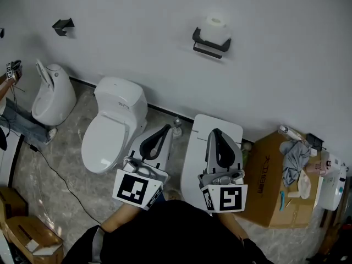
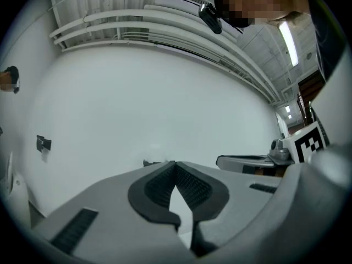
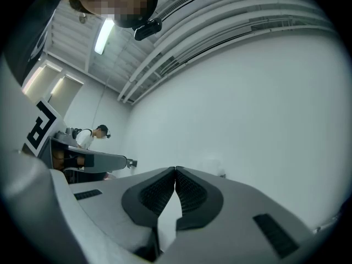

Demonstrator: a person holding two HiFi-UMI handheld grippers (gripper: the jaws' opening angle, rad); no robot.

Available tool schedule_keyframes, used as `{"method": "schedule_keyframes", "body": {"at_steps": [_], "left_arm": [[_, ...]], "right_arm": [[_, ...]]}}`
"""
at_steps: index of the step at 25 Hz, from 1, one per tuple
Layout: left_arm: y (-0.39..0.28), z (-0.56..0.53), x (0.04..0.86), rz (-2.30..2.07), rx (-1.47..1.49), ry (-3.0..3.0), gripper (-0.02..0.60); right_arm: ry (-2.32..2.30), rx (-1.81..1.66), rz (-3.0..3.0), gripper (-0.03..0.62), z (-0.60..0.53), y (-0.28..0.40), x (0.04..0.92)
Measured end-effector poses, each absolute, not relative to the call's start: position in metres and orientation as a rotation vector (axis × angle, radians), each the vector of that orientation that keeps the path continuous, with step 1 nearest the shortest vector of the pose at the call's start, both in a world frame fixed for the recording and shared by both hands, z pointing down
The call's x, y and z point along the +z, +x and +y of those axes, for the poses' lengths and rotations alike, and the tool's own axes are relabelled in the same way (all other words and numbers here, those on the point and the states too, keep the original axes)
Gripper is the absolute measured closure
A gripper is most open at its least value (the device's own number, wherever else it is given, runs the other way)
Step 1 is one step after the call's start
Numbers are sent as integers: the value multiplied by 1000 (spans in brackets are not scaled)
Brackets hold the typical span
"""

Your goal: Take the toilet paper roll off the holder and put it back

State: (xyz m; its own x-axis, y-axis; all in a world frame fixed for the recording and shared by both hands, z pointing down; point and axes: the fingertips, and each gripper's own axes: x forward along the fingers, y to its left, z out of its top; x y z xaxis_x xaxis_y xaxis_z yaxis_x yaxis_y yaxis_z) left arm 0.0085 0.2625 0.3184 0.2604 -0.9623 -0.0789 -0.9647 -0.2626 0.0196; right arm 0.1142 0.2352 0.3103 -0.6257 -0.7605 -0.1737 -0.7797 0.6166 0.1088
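A white toilet paper roll (image 1: 216, 23) sits on top of a black wall holder (image 1: 210, 43), high on the white wall. Both grippers are well short of it and point toward the wall. My left gripper (image 1: 166, 128) is shut with nothing between its pads. My right gripper (image 1: 215, 132) is also shut and empty. In the left gripper view the shut tips (image 2: 175, 163) line up near the small dark holder (image 2: 149, 162). In the right gripper view the tips (image 3: 175, 169) sit just left of the faint white roll (image 3: 212, 164).
A white toilet (image 1: 113, 122) and a urinal (image 1: 52, 92) stand on the floor at the left. Another white fixture (image 1: 195, 153) is below my right gripper. A cardboard box (image 1: 269, 175) with cloth on it stands at the right. A second black bracket (image 1: 63, 25) is on the wall.
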Motion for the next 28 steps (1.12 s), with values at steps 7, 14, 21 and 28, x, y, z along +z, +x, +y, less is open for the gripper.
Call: {"method": "schedule_keyframes", "body": {"at_steps": [7, 14, 21, 28], "left_arm": [[-23, 197, 316, 1790, 121, -2528, 575], [-44, 126, 306, 1642, 117, -2610, 575], [-67, 69, 312, 1517, 89, -2701, 575], [-85, 32, 309, 1433, 129, -2736, 575]], "right_arm": [[-1390, 257, 2685, 571, 177, 83, 312], [-1523, 262, 2616, 571, 111, 59, 304], [-1662, 239, 2545, 571, 65, 37, 311], [-1742, 276, 2493, 571, 41, 18, 305]]}}
